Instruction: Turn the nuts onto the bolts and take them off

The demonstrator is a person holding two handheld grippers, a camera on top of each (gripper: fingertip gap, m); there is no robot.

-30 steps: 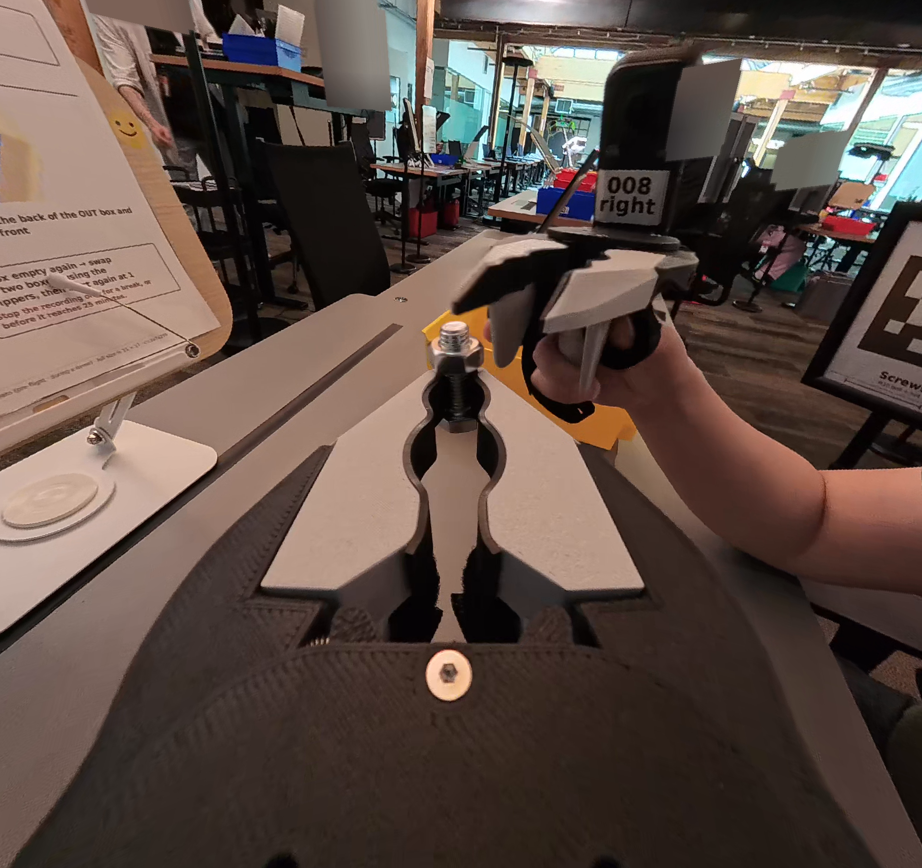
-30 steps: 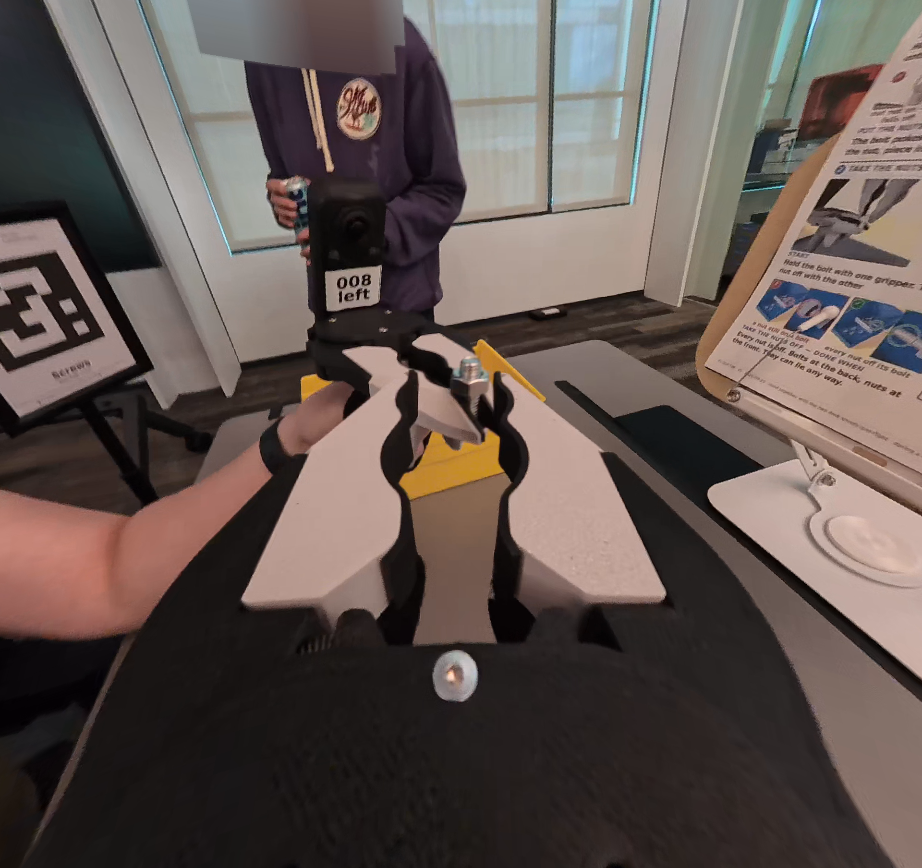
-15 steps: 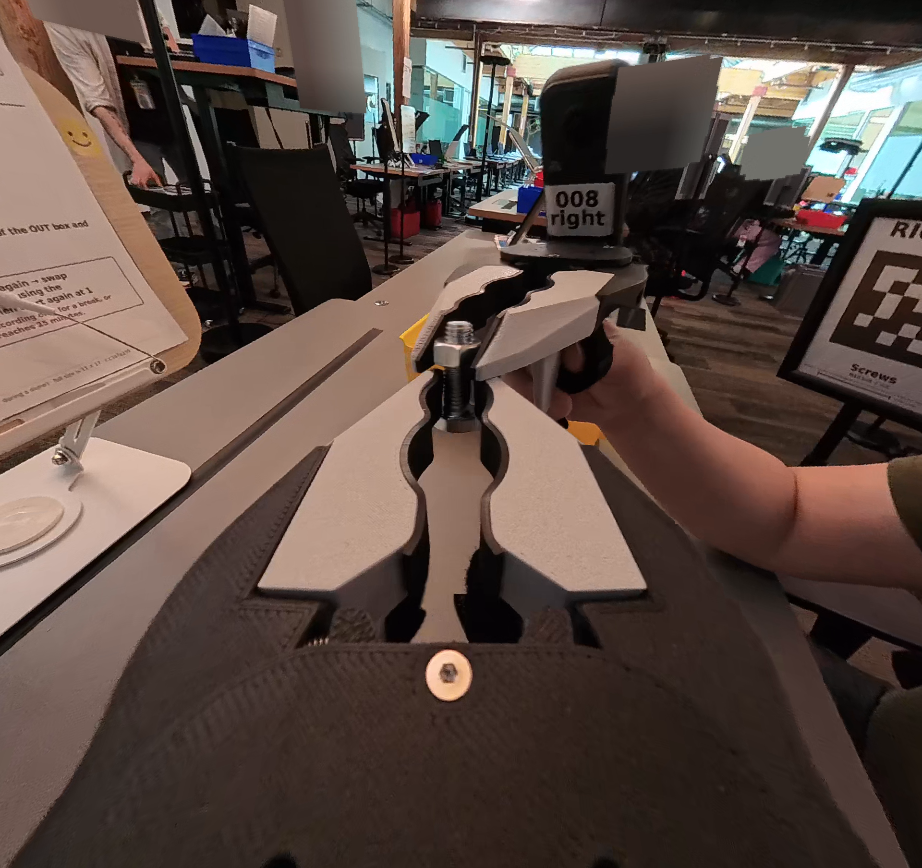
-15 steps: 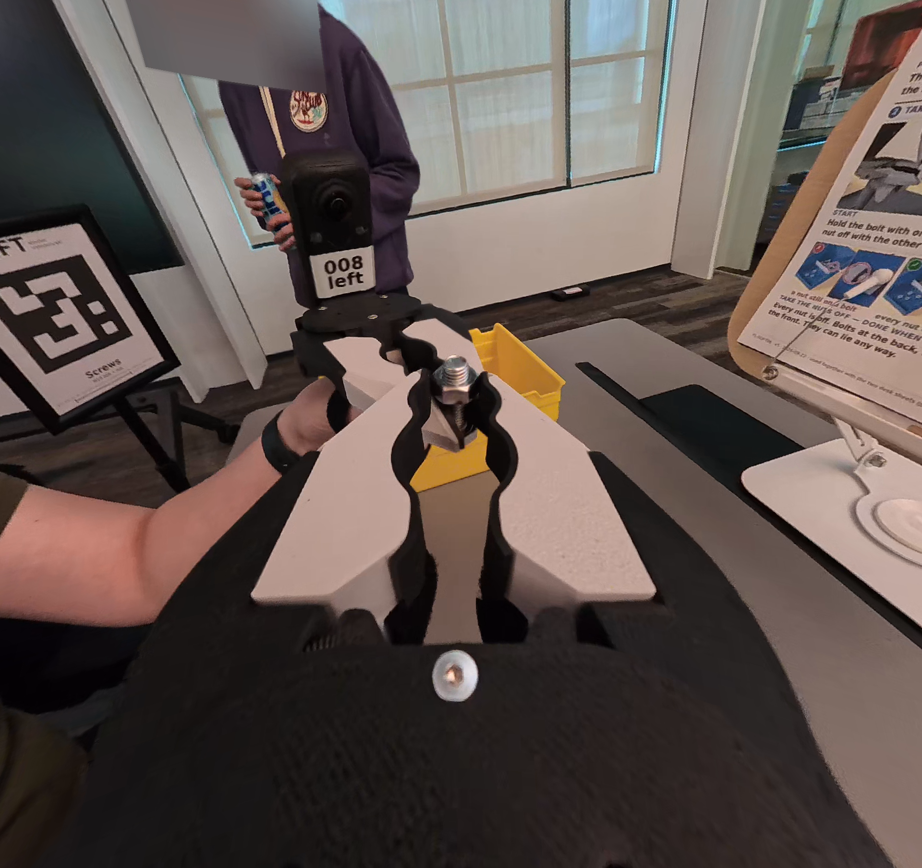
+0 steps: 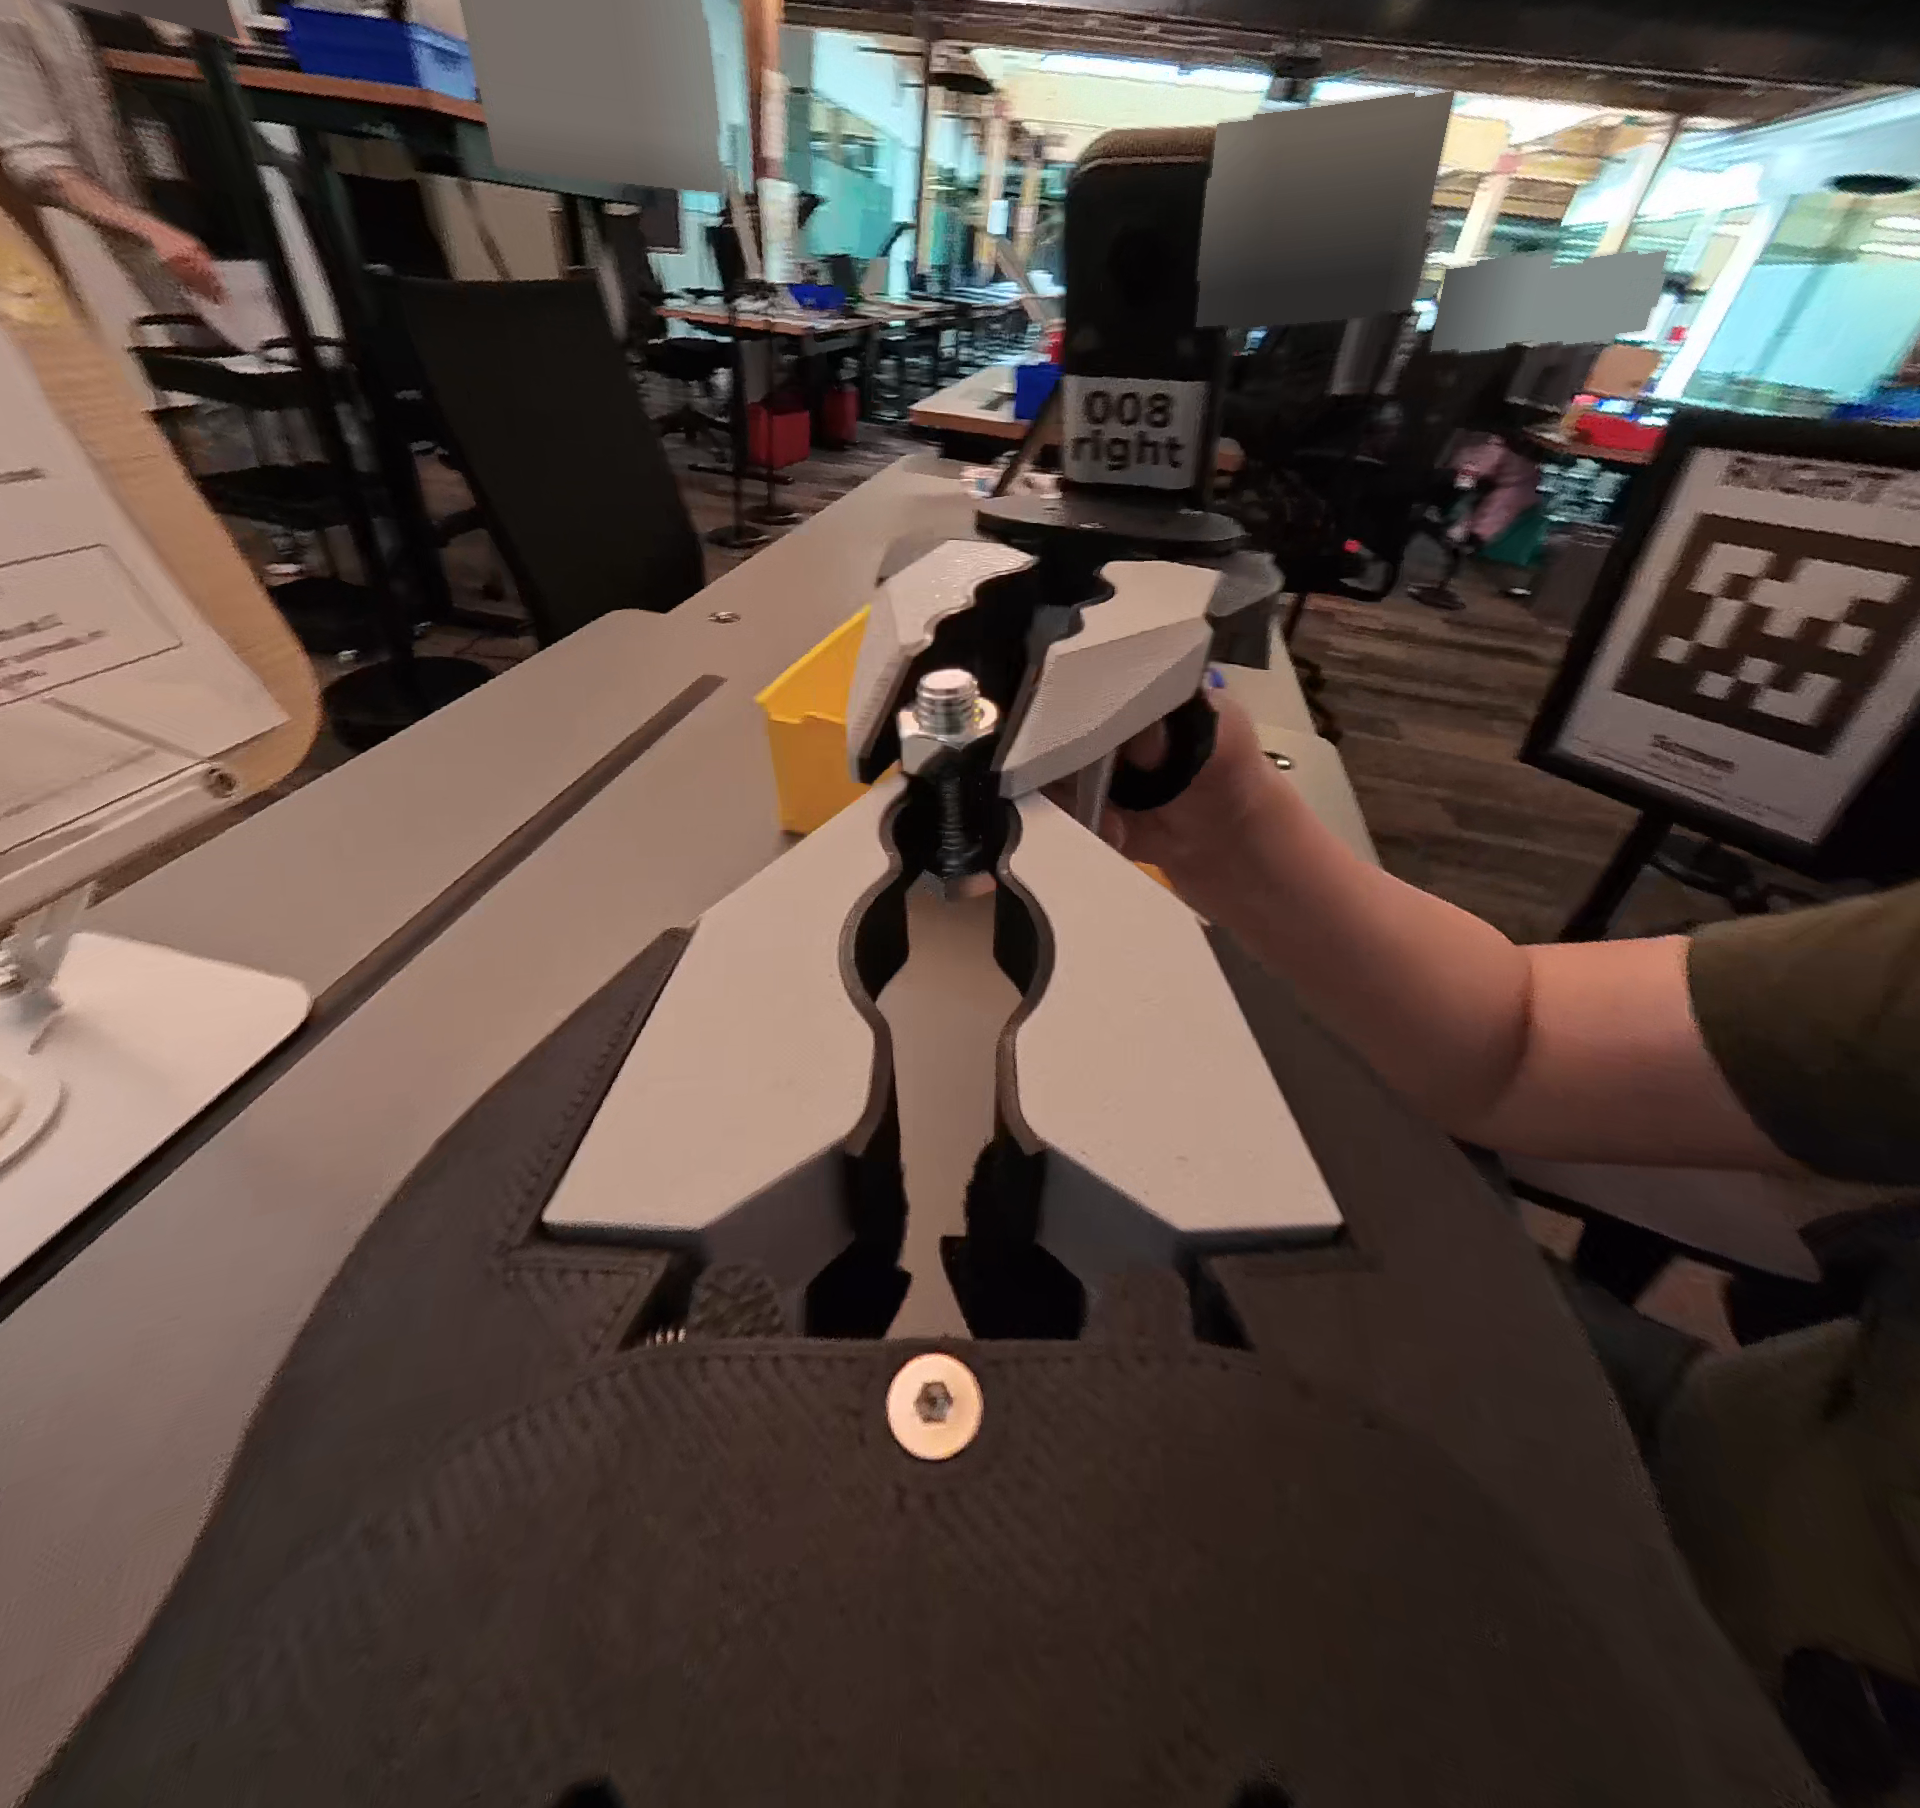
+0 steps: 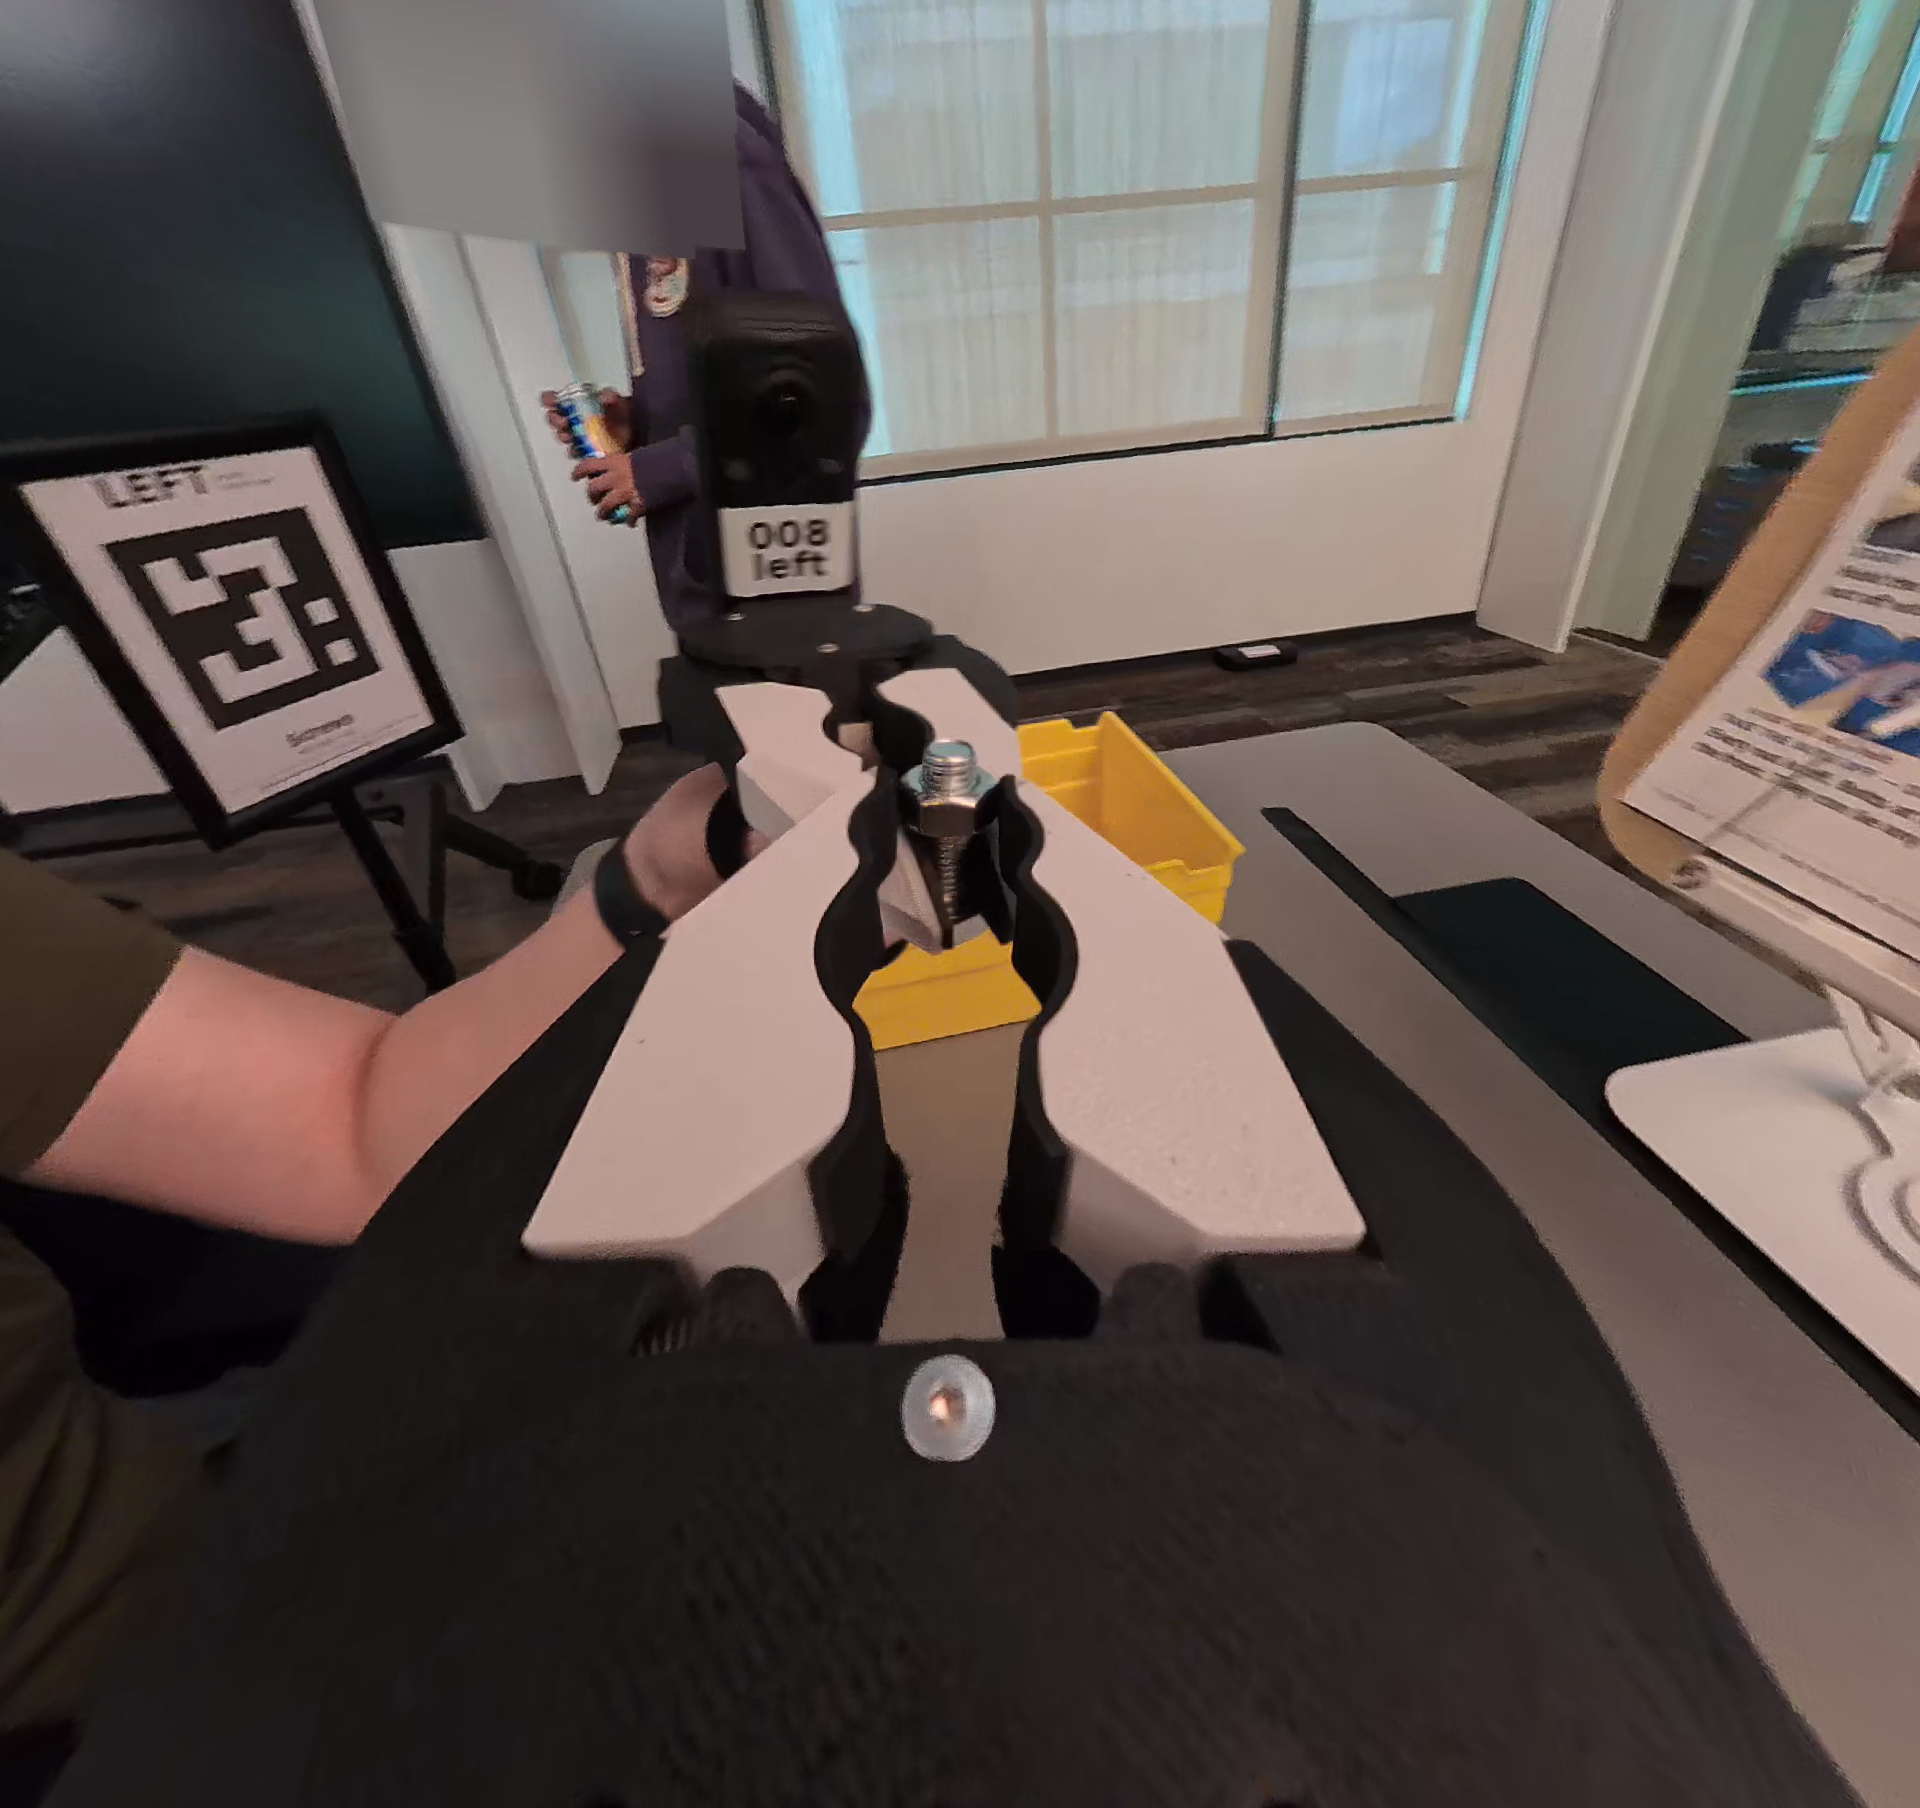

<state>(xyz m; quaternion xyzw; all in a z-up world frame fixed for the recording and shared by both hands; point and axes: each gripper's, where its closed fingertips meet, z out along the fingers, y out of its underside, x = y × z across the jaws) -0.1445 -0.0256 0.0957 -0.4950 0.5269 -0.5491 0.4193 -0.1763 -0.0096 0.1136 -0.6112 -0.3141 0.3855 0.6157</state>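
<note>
A steel bolt (image 5: 951,828) stands upright with a hex nut (image 5: 945,735) threaded near its top end. My left gripper (image 5: 951,823) is shut on the bolt's threaded shaft below the nut. My right gripper (image 5: 940,750) faces it from the far side, with a finger on each side of the nut, shut on it. In the right wrist view the nut (image 6: 948,813) sits between my right gripper's (image 6: 948,818) tips, with the bolt's end (image 6: 951,779) sticking up above. The left gripper (image 6: 940,911) holds the bolt from below. Both are held above the grey table (image 5: 416,875).
A yellow bin (image 5: 821,730) (image 6: 1132,813) stands on the table just behind the grippers. An instruction board (image 5: 104,615) (image 6: 1766,771) on a white stand base (image 5: 135,1031) is at the table's side. Framed marker signs (image 5: 1787,657) (image 6: 239,626) stand beyond. A person in purple (image 6: 779,200) stands behind. The grippers are tip to tip, or close to it.
My right gripper moved in from the right of the nut and closed its fingers around it. The left gripper kept hold of the bolt.
</note>
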